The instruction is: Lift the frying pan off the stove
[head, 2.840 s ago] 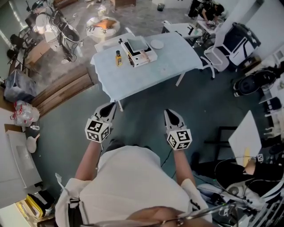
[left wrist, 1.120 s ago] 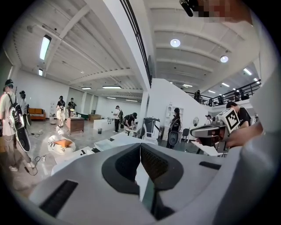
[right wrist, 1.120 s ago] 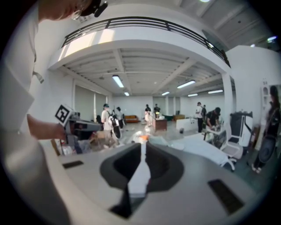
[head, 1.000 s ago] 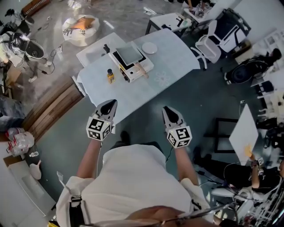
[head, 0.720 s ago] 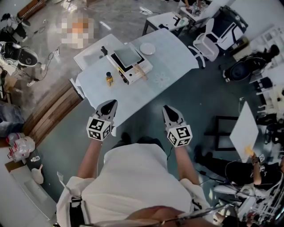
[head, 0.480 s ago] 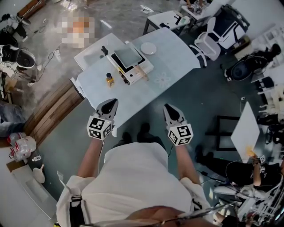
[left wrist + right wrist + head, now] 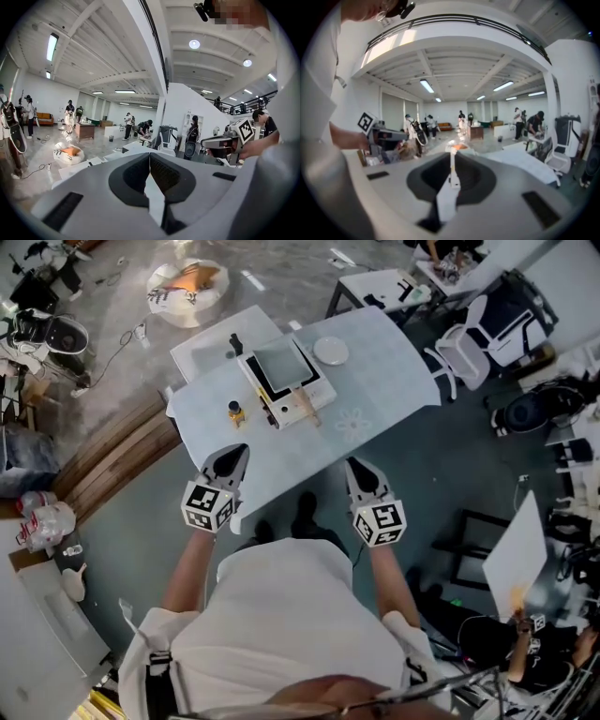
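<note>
Near strip of table point(image 7: 309, 460) bare, open ahead of both tongs, left point(image 7: 238, 452) and right point(image 7: 355, 466). Bottle point(image 7: 235, 412) stands just left of stove point(image 7: 274, 409) — blocks left-side approach. Plate point(image 7: 331, 351) beyond stove, right side.

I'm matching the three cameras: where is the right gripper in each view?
Head view: right gripper just right of centre.
Left gripper view: right gripper at the right edge, mid-height.
Right gripper view: right gripper at bottom centre, jaws shut.
Shared landmark: orange-and-white round thing on the floor.
</note>
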